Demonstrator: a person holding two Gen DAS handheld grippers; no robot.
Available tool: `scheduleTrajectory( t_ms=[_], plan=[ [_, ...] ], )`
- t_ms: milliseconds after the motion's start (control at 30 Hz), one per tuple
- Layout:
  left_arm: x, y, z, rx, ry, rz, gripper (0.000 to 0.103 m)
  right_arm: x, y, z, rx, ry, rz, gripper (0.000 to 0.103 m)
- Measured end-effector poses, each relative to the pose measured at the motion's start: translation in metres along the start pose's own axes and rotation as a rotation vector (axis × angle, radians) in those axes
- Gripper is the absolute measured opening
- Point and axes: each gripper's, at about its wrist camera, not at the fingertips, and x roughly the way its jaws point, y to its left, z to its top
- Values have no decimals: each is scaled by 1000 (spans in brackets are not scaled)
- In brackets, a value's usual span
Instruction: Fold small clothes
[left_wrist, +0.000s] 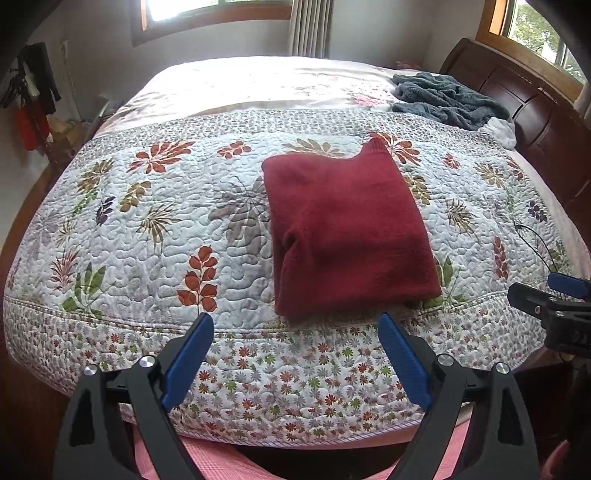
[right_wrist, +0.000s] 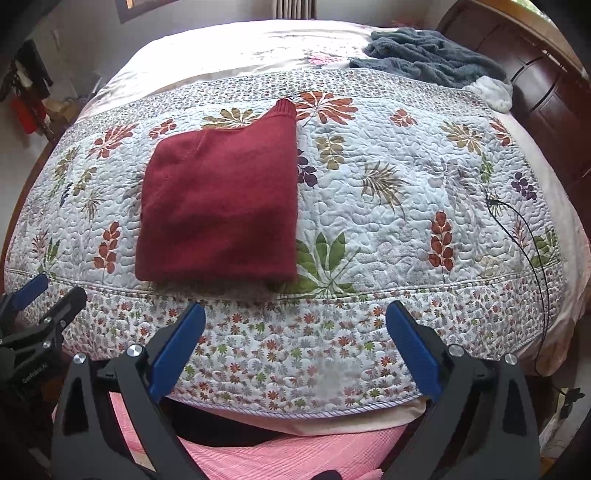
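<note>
A dark red sweater lies folded into a neat rectangle on the floral quilt, its ribbed collar at the far end. In the right wrist view the same red sweater sits left of centre on the quilt. My left gripper hangs open just short of the sweater's near edge, nothing between its blue pads. My right gripper is also open and empty, over the quilt's near border, to the right of the sweater. Each gripper shows at the edge of the other's view: the right gripper, the left gripper.
A grey fluffy blanket and a white cloth lie at the far right by the dark wooden headboard. A thin black cable runs down the quilt's right side. Pink fabric shows below the bed's near edge.
</note>
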Motion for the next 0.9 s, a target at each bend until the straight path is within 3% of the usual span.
scheduleTrajectory(
  t_ms=[900],
  plan=[
    [12,-1,3,15,17,14,91,15,-5,2,-5,6,-5,97]
  ],
)
